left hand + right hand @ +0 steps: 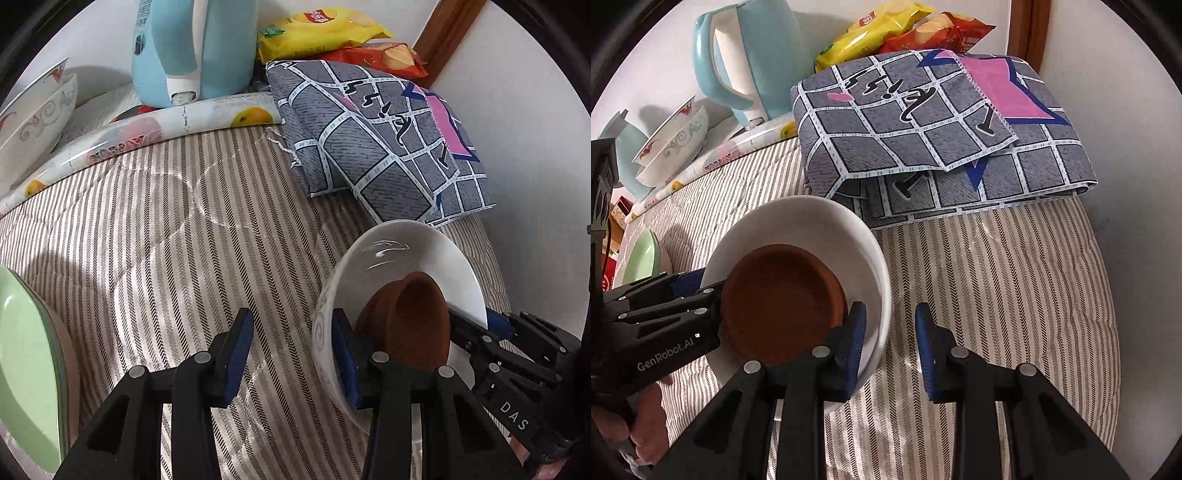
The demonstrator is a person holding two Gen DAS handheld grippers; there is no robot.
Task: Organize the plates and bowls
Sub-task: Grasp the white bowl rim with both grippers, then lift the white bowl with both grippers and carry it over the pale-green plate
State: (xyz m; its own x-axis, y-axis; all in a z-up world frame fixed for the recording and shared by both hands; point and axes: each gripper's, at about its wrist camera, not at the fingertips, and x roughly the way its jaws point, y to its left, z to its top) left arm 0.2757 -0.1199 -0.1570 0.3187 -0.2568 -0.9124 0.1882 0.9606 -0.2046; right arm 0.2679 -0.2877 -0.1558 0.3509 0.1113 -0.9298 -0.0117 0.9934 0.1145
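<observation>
1. A white bowl point(798, 236) is sitting on the striped quilted cover point(997, 277) of the bench, with a brown terracotta saucer point(783, 302) lying inside it.
2. The left claw point(291, 354) is standing spread wide; its right finger is inside the bowl beside the saucer point(410, 321) and its left finger is over the bare cover, so it is gripping nothing.
3. The right claw point(891, 347) is also standing released, its left finger inside the bowl's rim against the saucer and its right finger outside over the cover, with the wall of the bowl point(406, 251) between the two.
4. A green plate point(26, 362) is lying at the left edge.
5. Stacked patterned bowls point(676, 144) are resting at the far left on a fruit-printed mat point(147, 129).
6. A light blue kettle point(177, 48) is standing behind them, with a folded grey checked cloth point(923, 140) and yellow and red snack bags point(321, 33) at the back.
</observation>
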